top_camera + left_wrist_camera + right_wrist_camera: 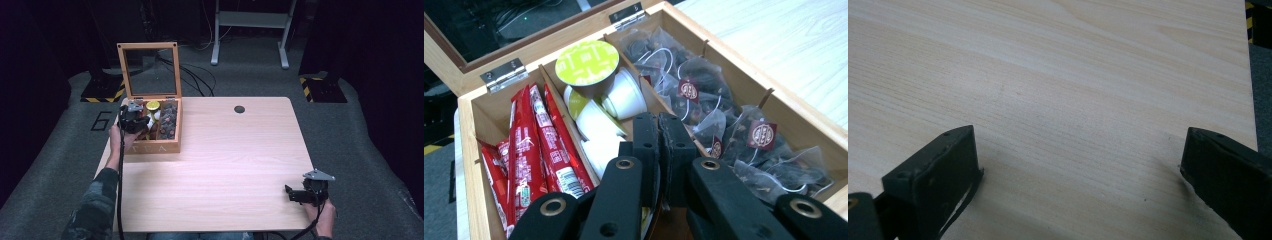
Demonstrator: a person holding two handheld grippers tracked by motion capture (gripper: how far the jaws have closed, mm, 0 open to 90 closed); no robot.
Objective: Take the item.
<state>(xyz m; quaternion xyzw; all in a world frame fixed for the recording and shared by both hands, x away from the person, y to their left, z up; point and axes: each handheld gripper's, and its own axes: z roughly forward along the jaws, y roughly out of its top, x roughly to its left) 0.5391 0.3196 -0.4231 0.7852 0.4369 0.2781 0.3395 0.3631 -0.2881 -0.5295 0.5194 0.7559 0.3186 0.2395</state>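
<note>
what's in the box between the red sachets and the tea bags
A middle compartment of capsules, one with a green lid, lies between red sachets and tea bags, in the left gripper view.

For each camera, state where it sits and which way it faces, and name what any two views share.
High view: above the person's side, looking forward and down on the table; forearms, left gripper at the wooden box, right gripper.
Left gripper view: rides the left gripper, jaws together, looking into the box at capsules, red sachets, tea bags.
Right gripper view: rides the right gripper, jaws apart, facing bare tabletop.
Shared: high and left gripper views both show the box.
</note>
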